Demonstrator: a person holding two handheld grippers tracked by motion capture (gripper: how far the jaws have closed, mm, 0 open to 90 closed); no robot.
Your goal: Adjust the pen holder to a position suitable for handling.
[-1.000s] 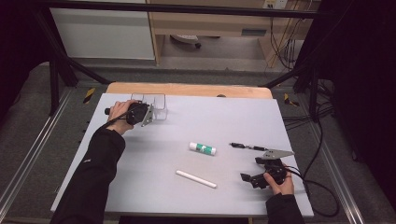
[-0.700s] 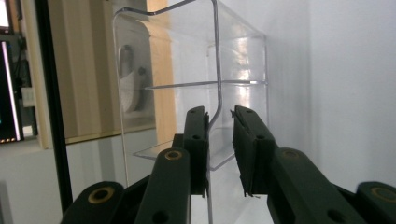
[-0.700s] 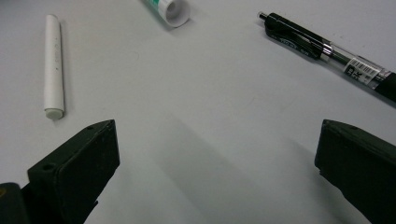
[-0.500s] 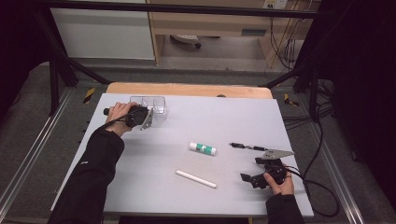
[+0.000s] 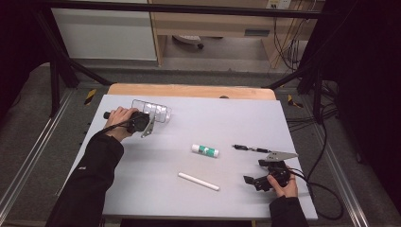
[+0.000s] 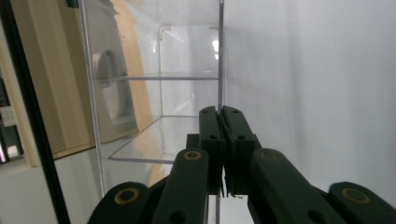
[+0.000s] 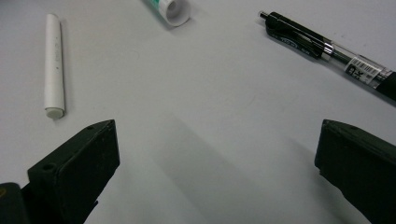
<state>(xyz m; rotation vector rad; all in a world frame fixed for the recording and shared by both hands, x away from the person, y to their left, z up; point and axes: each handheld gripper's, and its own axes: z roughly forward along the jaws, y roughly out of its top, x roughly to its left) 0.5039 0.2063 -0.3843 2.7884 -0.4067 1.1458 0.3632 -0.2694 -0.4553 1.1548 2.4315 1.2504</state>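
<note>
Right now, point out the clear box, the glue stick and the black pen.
clear box (image 5: 158, 110), high view, its top wall.
glue stick (image 5: 205, 151), high view, middle of its label.
black pen (image 7: 299, 37), right gripper view, its black barrel.

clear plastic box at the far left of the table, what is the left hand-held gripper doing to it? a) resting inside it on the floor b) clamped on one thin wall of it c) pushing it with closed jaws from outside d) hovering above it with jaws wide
b: in the left gripper view the left hand-held gripper has its jaws shut on a thin wall edge of the clear plastic box.
</note>
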